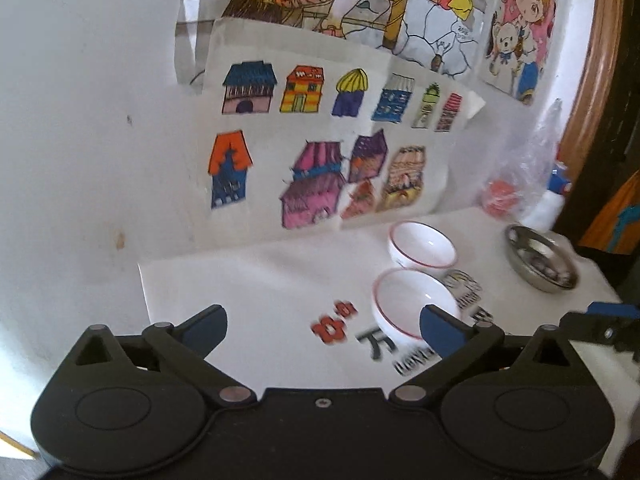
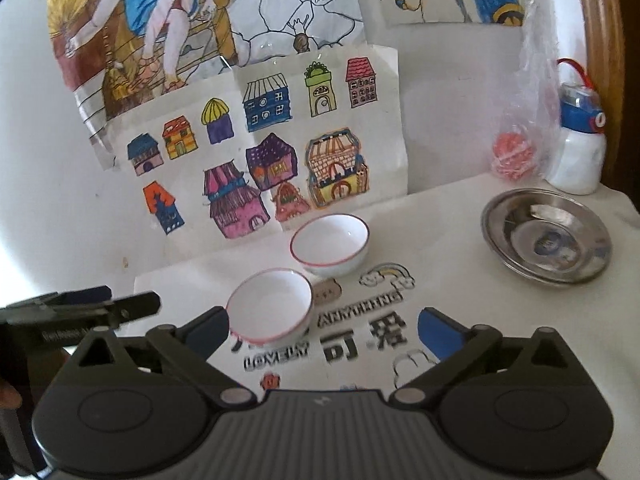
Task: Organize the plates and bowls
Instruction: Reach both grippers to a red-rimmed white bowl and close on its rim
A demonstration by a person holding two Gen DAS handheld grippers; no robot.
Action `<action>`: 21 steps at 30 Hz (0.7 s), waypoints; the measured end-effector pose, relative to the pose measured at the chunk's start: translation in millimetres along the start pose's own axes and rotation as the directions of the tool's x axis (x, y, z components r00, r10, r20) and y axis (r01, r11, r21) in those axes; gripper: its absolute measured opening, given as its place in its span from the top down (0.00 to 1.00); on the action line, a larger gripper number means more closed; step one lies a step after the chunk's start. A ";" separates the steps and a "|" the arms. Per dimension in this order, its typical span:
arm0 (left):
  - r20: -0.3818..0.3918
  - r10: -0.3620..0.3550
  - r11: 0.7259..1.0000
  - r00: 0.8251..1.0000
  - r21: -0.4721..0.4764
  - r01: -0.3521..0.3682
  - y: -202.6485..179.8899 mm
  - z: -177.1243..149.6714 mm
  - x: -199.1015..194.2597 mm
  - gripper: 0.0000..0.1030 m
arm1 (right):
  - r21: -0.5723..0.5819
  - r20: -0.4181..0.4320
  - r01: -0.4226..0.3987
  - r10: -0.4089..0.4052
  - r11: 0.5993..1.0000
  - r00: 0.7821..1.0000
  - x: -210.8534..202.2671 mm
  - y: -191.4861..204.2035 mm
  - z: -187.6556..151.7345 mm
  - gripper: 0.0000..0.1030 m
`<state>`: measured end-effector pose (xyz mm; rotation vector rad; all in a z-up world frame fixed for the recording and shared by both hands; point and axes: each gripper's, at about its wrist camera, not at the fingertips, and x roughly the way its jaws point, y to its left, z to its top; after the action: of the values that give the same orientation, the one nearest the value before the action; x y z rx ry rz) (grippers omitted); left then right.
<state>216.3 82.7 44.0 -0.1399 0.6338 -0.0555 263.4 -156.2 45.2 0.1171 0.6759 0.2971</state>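
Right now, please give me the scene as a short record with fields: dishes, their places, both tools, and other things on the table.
near bowl: white, red rim, upright, empty
far bowl: same kind, just behind it, close beside it
steel plate: apart, to the right
left tool: open, holds nothing
right tool: open, holds nothing
bottle: white and blue, behind the steel plate
plastic bag: clear, something red inside

A white wall [image 2: 48,208] stands behind a table with a white cloth [image 2: 460,312] that has printed letters. Colored drawings of little houses [image 2: 256,148] and cartoon kids [image 1: 360,4] hang on the wall. A brown wooden frame [image 2: 600,60] curves along the right side.
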 end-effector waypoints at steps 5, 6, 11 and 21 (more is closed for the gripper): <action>0.007 0.039 0.998 0.999 0.043 -0.039 -5.5 6.4 26.0 0.01 | 0.022 -0.034 0.007 -0.006 1.000 0.999 29.7 -4.0 7.8 0.00; 0.004 0.042 0.998 0.999 0.047 -0.042 -6.4 7.0 31.4 0.01 | 0.028 -0.047 0.007 -0.005 1.000 0.999 35.5 -5.6 8.1 0.00; -0.025 0.042 0.998 0.999 0.054 -0.041 -9.2 9.6 57.9 0.01 | 0.043 -0.104 0.012 -0.007 0.999 0.995 58.9 -9.5 9.0 0.00; -0.063 0.046 0.995 0.997 0.094 -0.040 -14.0 9.7 92.4 0.01 | 0.018 -0.153 0.016 -0.013 1.000 0.988 87.3 -8.6 7.8 0.00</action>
<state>296.3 61.2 -0.4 -0.0348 0.6979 -0.0475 334.9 -137.6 -2.7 0.1083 0.8316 0.2874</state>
